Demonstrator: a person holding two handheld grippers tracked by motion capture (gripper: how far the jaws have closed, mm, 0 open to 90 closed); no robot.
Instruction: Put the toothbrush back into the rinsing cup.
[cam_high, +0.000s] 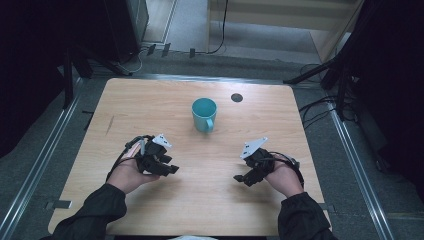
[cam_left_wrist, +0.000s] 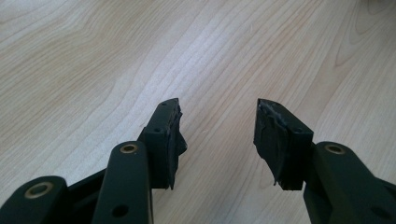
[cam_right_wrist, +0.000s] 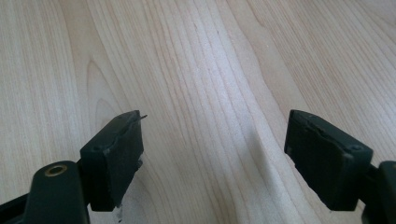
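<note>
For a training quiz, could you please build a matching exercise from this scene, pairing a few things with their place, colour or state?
Things:
1. mug
2. left gripper
3. right gripper
4. dark disc

Descriptions:
A. set in the table near its far edge
B. teal, upright, handle toward the person
C. jaws apart and empty, at the table's near right
D. jaws apart and empty, at the table's near left

Pairs: 1-B, 2-D, 3-C, 4-A
</note>
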